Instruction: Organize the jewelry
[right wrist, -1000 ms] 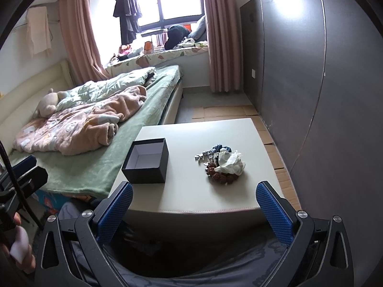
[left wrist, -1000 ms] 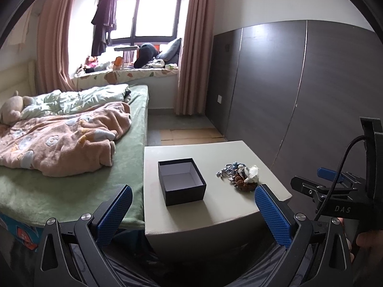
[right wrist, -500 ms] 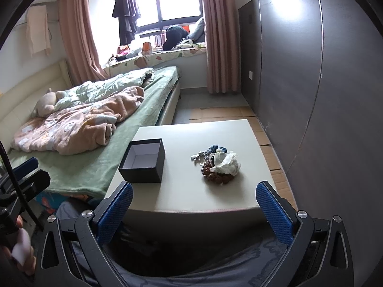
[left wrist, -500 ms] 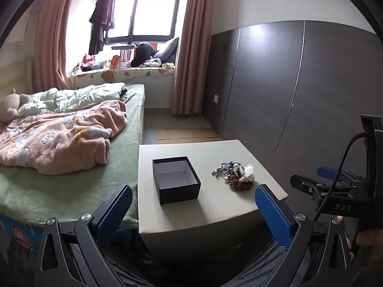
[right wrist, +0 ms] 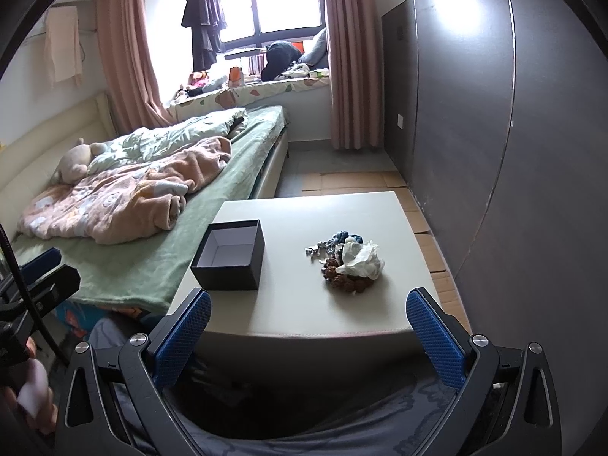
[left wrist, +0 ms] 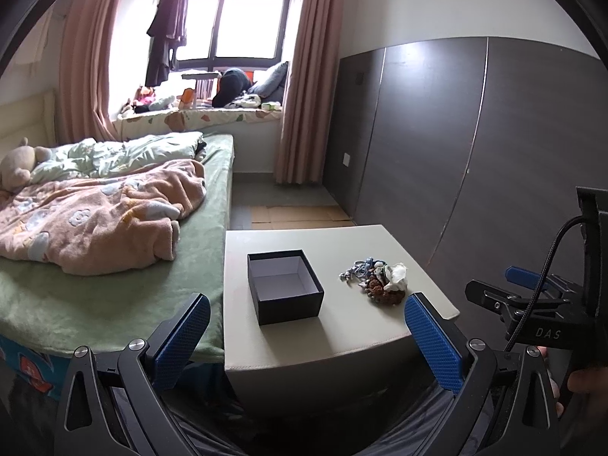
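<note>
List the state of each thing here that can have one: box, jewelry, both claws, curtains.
Black box: open, no lid on it, empty, upright on the table.
Jewelry pile: heaped on the table, right of the box, apart from it, none in the box.
Left claw: open, holding nothing.
Right claw: open, holding nothing.
Curtains: drawn aside, window uncovered.

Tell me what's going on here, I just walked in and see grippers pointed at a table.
A person holds two grippers, left and right, both open and short of the table, holding nothing. On it sit an open black box, empty as far as shows, and beside it, apart, a small jewelry pile: brown beads, a blue piece, something silvery and a crumpled white piece. Nothing has been sorted yet.
</note>
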Demonstrator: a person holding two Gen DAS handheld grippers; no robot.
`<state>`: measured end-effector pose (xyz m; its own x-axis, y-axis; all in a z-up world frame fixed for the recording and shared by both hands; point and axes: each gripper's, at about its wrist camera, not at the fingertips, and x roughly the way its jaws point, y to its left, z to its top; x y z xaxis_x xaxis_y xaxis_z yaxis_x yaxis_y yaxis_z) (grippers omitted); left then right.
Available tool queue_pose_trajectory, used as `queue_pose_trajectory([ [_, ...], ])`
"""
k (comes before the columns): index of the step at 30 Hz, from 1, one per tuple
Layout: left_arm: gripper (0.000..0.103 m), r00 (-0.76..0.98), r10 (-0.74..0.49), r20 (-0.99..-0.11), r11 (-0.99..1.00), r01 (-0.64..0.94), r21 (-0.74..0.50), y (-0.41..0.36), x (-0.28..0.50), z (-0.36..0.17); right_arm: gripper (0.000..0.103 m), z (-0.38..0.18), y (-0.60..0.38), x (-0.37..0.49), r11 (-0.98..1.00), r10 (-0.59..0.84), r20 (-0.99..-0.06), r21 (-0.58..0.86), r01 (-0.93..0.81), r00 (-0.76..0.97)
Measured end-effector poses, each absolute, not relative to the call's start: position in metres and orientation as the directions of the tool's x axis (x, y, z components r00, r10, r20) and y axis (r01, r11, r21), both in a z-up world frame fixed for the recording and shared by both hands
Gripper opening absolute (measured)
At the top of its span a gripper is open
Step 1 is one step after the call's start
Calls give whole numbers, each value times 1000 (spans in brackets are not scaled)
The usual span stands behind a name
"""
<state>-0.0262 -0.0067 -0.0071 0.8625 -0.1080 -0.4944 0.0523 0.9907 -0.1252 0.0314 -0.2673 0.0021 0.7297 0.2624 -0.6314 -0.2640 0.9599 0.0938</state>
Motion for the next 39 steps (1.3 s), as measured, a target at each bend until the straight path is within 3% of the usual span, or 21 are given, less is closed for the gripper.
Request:
queue_pose_trajectory([
  [18, 102, 849, -117, -515, 991, 64, -119, -11, 13, -8, 103, 0, -282, 48, 963, 263, -616, 128, -236, 743],
  [27, 93, 790, -178, -587, 982, 105, -156, -26, 64, -29, 102, -19, -335, 82, 965, 246, -627, 232, -124, 739],
  [30, 88, 767, -199, -610, 978, 120, -168, -33, 79, -38, 92, -28, -347, 93, 958, 258, -641, 267, -105, 723],
  [37, 81, 722, -243, -648, 969, 160, -186, -50, 113, -58, 81, -58, -364, 131, 912, 352, -659, 402, -83, 664],
  [39, 79, 711, -246, -659, 969, 160, -190, -53, 125, -64, 72, -70, -360, 149, 896, 388, -675, 435, -86, 628],
])
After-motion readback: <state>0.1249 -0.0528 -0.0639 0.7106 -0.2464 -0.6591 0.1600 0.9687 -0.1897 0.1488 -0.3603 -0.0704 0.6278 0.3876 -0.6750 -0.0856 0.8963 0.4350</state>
